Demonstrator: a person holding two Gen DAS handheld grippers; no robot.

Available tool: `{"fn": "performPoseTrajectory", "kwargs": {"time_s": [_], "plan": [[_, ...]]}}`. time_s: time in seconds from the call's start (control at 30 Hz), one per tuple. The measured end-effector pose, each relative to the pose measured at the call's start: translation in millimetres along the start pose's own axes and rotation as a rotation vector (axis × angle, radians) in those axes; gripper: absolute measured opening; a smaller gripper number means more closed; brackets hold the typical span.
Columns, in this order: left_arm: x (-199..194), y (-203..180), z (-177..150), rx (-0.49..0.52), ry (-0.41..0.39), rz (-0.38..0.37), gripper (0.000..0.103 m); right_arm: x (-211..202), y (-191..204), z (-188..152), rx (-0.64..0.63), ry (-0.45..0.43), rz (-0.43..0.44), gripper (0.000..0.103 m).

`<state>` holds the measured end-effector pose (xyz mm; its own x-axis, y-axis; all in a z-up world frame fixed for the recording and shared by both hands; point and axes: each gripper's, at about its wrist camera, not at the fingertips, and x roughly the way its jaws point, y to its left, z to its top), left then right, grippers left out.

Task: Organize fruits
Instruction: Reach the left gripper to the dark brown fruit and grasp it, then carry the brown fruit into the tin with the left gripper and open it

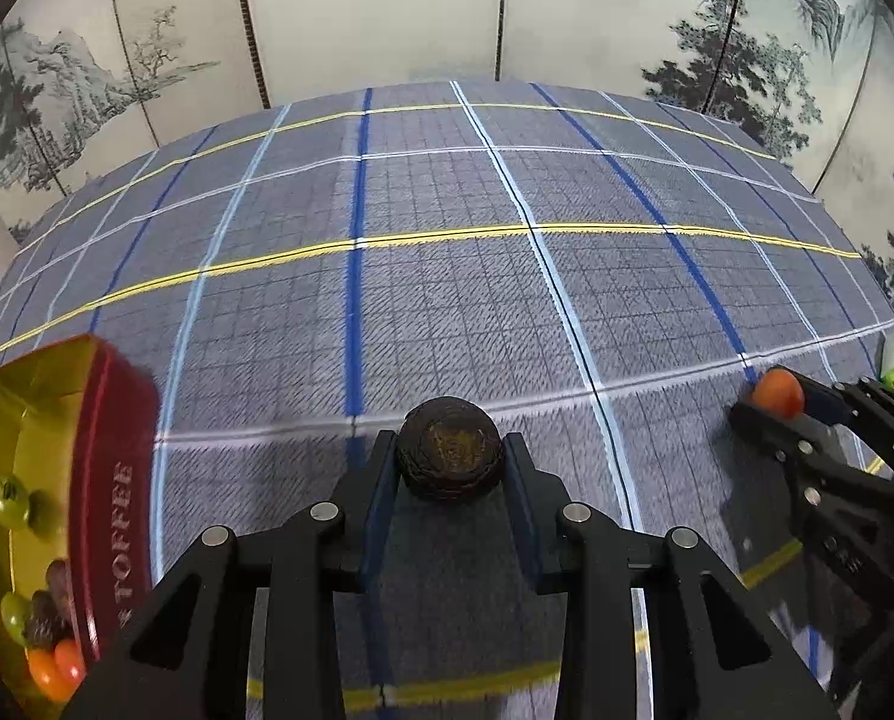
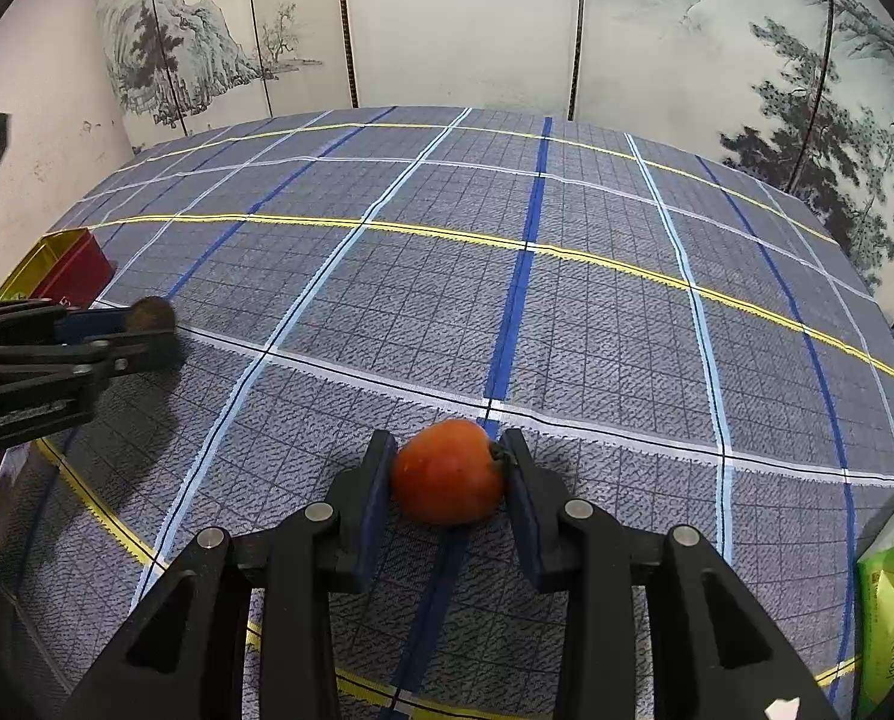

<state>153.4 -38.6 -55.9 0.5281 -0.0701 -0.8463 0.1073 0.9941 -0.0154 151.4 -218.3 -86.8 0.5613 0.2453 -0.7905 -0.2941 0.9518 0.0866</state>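
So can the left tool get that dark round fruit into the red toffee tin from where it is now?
Probably yes. The left tool is shut on the dark round fruit, and only bare checked cloth lies between it and the open red toffee tin, which already holds fruit.

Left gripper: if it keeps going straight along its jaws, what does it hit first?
Probably the tablecloth. The left gripper is shut on the dark round fruit and angled down at bare cloth. The red tin sits off to its left, clear of that line. Depth is uncertain through the fisheye.
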Motion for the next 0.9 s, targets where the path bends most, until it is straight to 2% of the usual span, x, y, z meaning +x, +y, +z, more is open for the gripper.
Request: {"fn": "performPoseTrajectory", "kwargs": {"time_s": [0.37,0.9], "plan": [[-43.4,12.2,-14.7,-0.049,-0.004,0.011,0.035,0.0,0.2,-0.1,0.0,0.0,0.0,0.035],[-85.9,67.4,-34.4,-0.14,-0.032,0.033,0.035,0.0,0.5,-0.1,-0.001,0.0,-0.002,0.034]]}}
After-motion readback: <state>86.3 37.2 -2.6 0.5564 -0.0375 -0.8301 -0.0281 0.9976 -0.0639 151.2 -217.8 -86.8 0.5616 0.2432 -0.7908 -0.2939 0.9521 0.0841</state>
